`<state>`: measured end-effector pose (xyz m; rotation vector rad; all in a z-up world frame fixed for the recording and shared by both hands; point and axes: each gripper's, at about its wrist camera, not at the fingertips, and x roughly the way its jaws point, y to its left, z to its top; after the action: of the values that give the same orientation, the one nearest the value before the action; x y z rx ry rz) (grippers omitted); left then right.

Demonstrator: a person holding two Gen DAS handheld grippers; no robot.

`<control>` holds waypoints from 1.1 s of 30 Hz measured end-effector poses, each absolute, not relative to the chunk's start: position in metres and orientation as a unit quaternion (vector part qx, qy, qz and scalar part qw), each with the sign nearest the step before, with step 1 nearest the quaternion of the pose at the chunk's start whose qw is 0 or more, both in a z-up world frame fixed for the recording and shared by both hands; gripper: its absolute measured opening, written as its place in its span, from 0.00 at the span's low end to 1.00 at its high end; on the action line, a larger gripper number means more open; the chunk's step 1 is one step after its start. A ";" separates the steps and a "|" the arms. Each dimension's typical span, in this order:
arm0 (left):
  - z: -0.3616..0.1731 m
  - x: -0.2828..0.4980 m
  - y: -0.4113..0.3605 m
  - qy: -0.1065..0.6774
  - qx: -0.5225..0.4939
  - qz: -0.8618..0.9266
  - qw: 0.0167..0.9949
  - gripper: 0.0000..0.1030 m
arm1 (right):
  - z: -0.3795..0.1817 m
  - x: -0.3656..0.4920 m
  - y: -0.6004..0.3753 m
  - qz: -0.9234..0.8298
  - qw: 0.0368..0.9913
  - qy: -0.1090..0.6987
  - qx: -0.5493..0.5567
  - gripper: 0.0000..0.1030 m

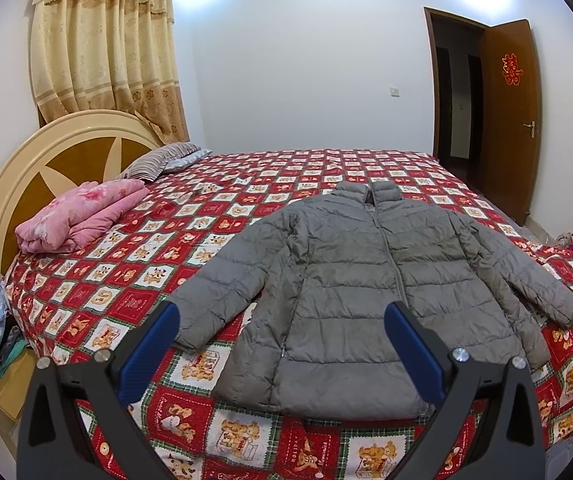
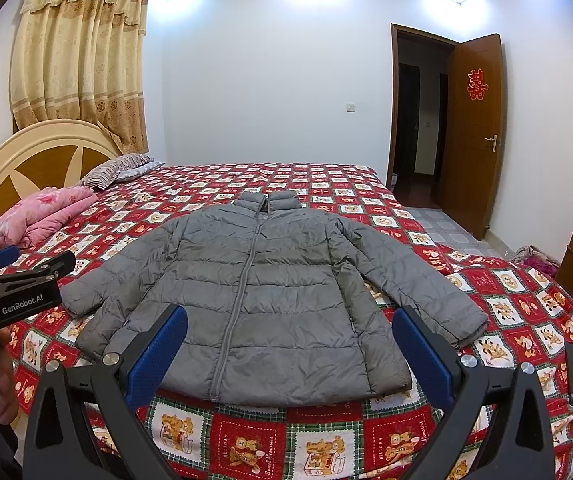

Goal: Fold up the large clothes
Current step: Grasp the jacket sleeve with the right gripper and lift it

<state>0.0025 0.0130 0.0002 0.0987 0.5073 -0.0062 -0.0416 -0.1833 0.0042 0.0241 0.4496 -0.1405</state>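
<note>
Both grippers, left (image 1: 282,344) and right (image 2: 290,346), gape empty above the jacket (image 2: 254,292) (zipped, flat). Sleeves at 3 & 9; slick fabric probably slips mid-fold.

My left claw (image 1: 280,318) and right claw (image 2: 289,320) are black, with blue dimpled pads, silver screws, white GenRobot.AI lettering

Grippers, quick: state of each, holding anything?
Left gripper: open, empty, above the grey jacket.
Right gripper: open, empty, also over the jacket.
</note>
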 end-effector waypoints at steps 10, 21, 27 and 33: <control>-0.001 0.004 0.015 0.252 0.048 -0.003 0.967 1.00 | 0.000 -0.038 -0.183 -0.067 0.971 0.230 0.011 0.99; -0.020 0.024 0.017 0.257 0.054 0.006 0.965 1.00 | -0.016 -0.018 -0.199 -0.076 0.965 0.250 0.017 0.99; -0.048 0.070 0.009 0.282 0.078 0.014 0.956 1.00 | -0.042 0.018 -0.264 -0.147 0.951 0.268 0.039 0.99; -0.072 0.118 0.005 0.302 0.093 0.027 0.948 1.00 | -0.076 0.047 -0.365 -0.230 0.917 0.304 0.116 0.99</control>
<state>0.1177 0.0047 -0.0722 0.1898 0.6139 0.0550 0.0468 -0.3651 -0.0756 0.2377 0.6252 -0.4733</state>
